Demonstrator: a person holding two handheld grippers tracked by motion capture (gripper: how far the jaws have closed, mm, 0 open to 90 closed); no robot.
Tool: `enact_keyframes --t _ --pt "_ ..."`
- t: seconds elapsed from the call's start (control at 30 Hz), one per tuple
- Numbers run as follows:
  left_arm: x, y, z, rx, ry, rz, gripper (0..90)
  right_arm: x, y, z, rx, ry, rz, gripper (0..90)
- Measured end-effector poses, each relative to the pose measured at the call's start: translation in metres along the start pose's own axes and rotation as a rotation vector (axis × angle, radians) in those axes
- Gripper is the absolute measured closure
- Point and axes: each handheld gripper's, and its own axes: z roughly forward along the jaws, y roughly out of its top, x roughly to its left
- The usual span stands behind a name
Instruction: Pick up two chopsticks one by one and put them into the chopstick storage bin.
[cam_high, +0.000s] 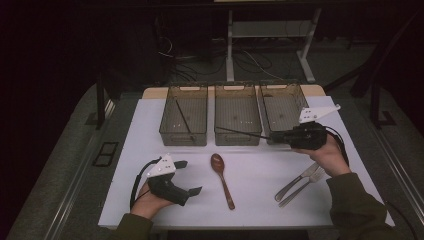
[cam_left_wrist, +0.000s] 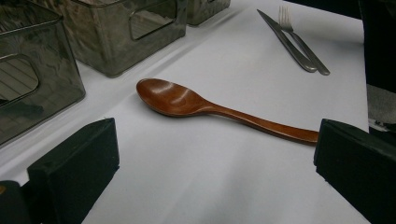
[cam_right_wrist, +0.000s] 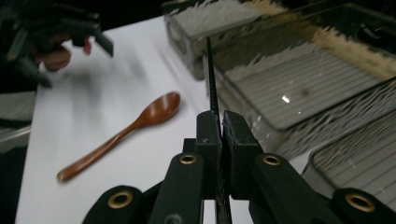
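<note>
High view: fixed above the person's edge of the table (cam_high: 150, 200), looking forward and down; whole tabletop and floor beyond, at a distance

Left gripper view: low over the cloth, close, looking between its own two jaws across the table toward the wooden spoon (cam_left_wrist: 205, 109) and the bins (cam_left_wrist: 112, 42)

Right gripper view: raised, close, looking along its own jaws over the middle bin (cam_right_wrist: 299, 88) toward the other hand

Shared by all three: the spoon and the bins; knife and fork (cam_left_wrist: 299, 44) shared by the high and left gripper views
</note>
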Motion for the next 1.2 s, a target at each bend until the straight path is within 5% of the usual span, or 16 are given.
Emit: enact_keyframes --t 0.6,1.2 --pt "0.002 -0.001 0.000 -0.002 0.002 -0.013 0.0 0.001 0.055 0.058 -0.002 -0.160 0.073 84.7" --pt "0.002 0.000 0.001 -0.006 -0.010 -0.007 0.0 0.010 0.105 0.157 0.067 -0.244 0.101 84.6"
